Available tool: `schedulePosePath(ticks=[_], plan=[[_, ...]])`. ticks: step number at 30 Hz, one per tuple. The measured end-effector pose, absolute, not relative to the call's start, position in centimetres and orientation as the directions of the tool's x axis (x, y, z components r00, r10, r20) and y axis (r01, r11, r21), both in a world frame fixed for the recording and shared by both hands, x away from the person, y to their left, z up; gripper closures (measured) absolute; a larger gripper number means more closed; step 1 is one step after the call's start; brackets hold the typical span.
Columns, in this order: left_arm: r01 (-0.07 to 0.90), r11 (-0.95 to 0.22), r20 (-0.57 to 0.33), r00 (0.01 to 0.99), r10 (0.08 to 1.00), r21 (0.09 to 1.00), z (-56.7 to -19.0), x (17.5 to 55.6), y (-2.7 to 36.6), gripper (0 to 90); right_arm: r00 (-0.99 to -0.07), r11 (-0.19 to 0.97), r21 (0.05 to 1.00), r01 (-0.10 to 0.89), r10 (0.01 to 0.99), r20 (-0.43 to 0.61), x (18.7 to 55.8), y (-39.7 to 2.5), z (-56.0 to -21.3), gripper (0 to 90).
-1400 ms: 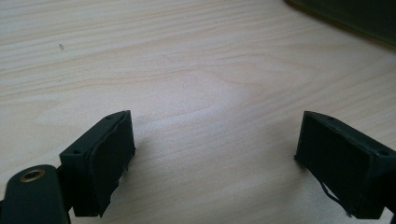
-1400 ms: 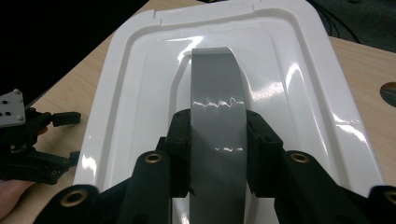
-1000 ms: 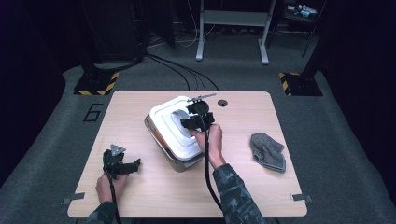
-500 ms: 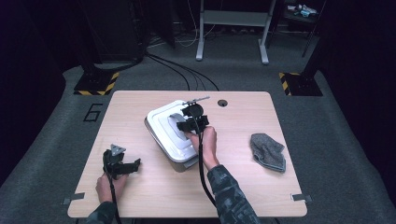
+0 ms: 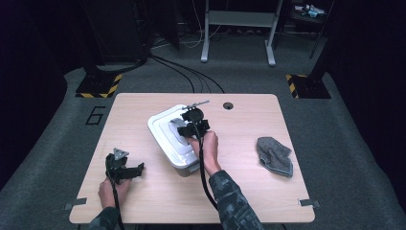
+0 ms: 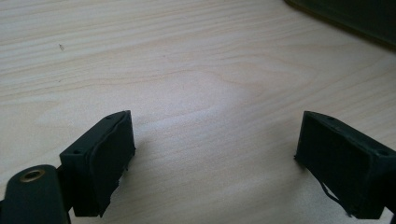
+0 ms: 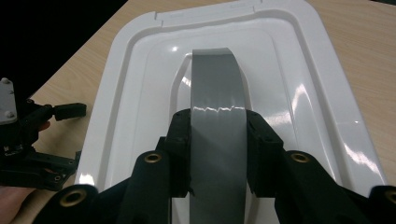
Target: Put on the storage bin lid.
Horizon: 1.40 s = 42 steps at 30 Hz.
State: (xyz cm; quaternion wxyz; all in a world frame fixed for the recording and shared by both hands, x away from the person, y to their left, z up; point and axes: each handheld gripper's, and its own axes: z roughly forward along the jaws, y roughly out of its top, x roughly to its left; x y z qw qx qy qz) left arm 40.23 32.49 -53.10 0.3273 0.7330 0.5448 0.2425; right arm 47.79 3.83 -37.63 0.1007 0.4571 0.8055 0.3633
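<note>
The right gripper (image 7: pixel 218 154) is clamping down on the grey handle (image 7: pixel 217 93) that arches over the white lid (image 7: pixel 299 70) of a plastic storage box (image 5: pixel 174 139). In the right gripper view both jaws are pressing against the two edges of that grey strap, one on each side, so they're closed about as far as the handle lets them. From the high view the same gripper (image 5: pixel 193 125) is sitting right on top of the box, with the person's right hand (image 5: pixel 205 149) wrapping around behind it and the black cable trailing back along the camo sleeve.

The box itself is sitting roughly mid-table, turned at an angle to the table's edges, a bit left of centre on the wooden table (image 5: pixel 249 191). The lid is looking seated flat on the box, as far as I can tell.

The left gripper (image 5: pixel 123 167) is hanging out near the front-left part of the table, well apart from the box, held in the left hand (image 5: pixel 111 191). In the left gripper view (image 6: pixel 215 158) its jaws are standing wide apart with just bare wood grain between them, gripping nothing.

Off to the right there's a crumpled grey cloth (image 5: pixel 275 155) lying on the table, well away from both grippers. A small round hole (image 5: pixel 228 105) is sitting near the far edge of the table, just beyond the box.
</note>
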Motion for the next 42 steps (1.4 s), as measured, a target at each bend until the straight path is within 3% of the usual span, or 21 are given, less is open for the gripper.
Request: schedulePosePath(ticks=[6, 13, 20, 30, 42], plan=[[0.640, -0.193, 0.001, 0.288, 0.958, 0.744, -53.1, 40.2, 32.5, 11.1, -0.571, 0.321, 0.688, 0.651, 0.804, 0.166, 47.8, 3.7, -37.8, 64.0], [0.640, -0.193, 0.001, 0.288, 0.958, 0.744, -53.1, 40.2, 32.5, 11.1, -0.561, 0.302, 0.698, 0.649, 0.810, 0.170, 47.5, 2.9, -37.2, 31.3], [0.640, -0.193, 0.001, 0.288, 0.958, 0.744, -53.1, 40.2, 32.5, 11.1, -0.588, 0.322, 0.736, 0.595, 0.799, 0.126, 46.4, 1.0, -35.6, 14.2], [0.639, -0.193, 0.001, 0.288, 0.958, 0.744, -53.1, 40.2, 32.5, 11.1, -0.587, 0.315, 0.774, 0.549, 0.805, 0.090, 44.4, -2.5, -34.4, 5.2], [0.639, -0.192, 0.001, 0.288, 0.958, 0.744, -53.1, 40.2, 32.5, 11.1, -0.568, 0.323, 0.803, 0.501, 0.822, 0.023, 41.0, -6.8, -34.6, 1.2]])
